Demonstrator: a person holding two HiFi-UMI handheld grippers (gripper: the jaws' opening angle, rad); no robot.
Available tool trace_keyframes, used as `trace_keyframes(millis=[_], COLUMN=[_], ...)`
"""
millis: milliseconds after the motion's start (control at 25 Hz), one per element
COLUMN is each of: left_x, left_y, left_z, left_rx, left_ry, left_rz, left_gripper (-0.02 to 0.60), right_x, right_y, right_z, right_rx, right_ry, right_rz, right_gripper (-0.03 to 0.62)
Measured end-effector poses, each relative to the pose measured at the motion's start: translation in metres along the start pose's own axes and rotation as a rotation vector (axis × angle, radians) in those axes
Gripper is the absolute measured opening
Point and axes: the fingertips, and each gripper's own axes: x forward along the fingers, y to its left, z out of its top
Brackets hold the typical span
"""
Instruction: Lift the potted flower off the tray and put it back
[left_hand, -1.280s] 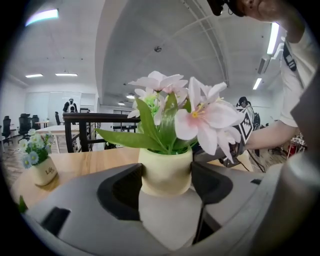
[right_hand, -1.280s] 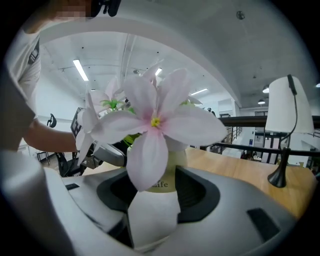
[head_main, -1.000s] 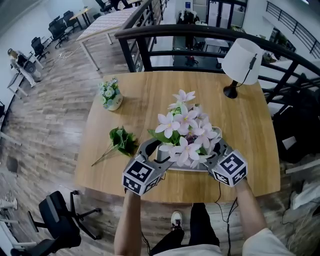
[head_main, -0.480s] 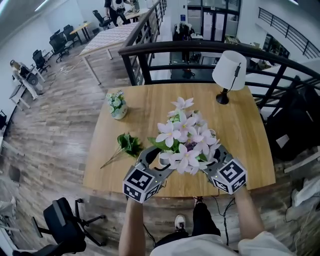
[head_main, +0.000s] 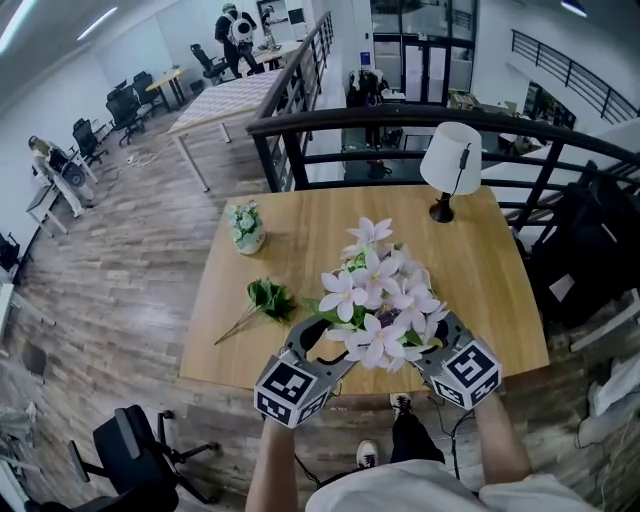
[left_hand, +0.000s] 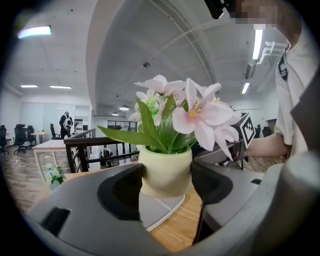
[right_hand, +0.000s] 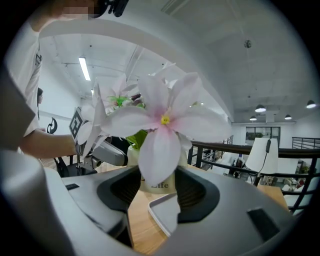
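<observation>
Head view: left hand-held gripper (head_main: 318, 338) and right hand-held gripper (head_main: 438, 332) flanked potted flower (head_main: 378, 300) at near edge of desk (head_main: 300, 230). Blooms hid pot, tray.
Left gripper view: jaws wide, pads pressed on pot sides; tray (left_hand: 161, 211) just below jaws. Prob. lift step. Next: lower pot level onto tray.
Right gripper view: jaws likewise clamped on pot; petal hid contact and pot base.

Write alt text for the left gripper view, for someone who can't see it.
A potted flower, pink-white blooms in a cream pot, is clamped between the left gripper's two dark jaws, just above a white tray on a wooden table. An office lies behind.
</observation>
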Motion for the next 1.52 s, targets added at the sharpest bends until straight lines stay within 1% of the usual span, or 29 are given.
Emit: trace_keyframes(millis=[200,720,1120,1280,1520], left_x=[-0.012,-0.042,-0.039,-0.031,-0.019], left_y=[-0.017,-0.044,-0.041,-0.037,-0.029], left_z=[0.004,0.014,0.012,0.007,-0.004], left_rx=[-0.015,-0.009,-0.006,-0.02,-0.044], left_ry=[0.004,0.01,0.023,0.038,0.052], left_rz=[-0.008,-0.014,-0.001,0.004,0.019], left_gripper=[0.322,0.322,0.322,0.322,0.322], right_x=[-0.017,-0.045,-0.042,-0.04,-0.028], right_y=[0.013,0.045,0.043,0.036,0.026], right_z=[0.006,0.024,0.026,0.028,0.017], right_rx=[-0.005,0.005,-0.009,-0.004,-0.01], right_ry=[0.001,-0.034,-0.039,-0.052,-0.042], right_rz=[-0.01,-0.027,-0.017,-0.006,0.013], right_gripper=[0.235,0.235,0.235,0.236,0.236])
